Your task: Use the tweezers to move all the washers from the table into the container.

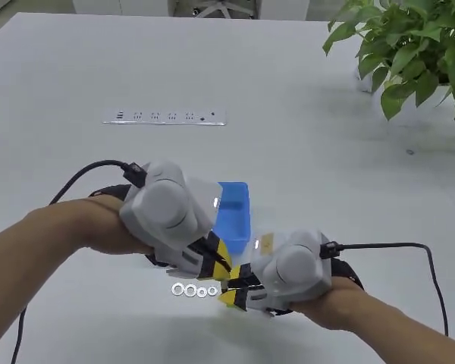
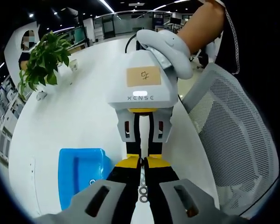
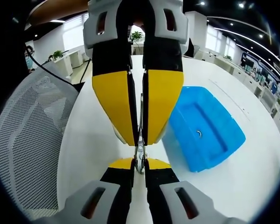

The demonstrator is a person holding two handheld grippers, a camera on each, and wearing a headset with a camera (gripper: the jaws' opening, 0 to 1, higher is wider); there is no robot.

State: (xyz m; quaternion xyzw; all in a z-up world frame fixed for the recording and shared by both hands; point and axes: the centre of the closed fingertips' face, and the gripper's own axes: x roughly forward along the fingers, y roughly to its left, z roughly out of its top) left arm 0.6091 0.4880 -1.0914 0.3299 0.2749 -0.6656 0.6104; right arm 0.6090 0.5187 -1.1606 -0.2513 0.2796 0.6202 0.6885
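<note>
Four washers (image 1: 189,290) | just beside right claw (image 1: 230,293) | tweezers (image 3: 139,158) pinched in it

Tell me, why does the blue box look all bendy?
Right gripper view: the fisheye lens curves the blue plastic container; left gripper view: ceiling lights glare; head view: soft even light, small silver washers on the white table look sharp.
</note>
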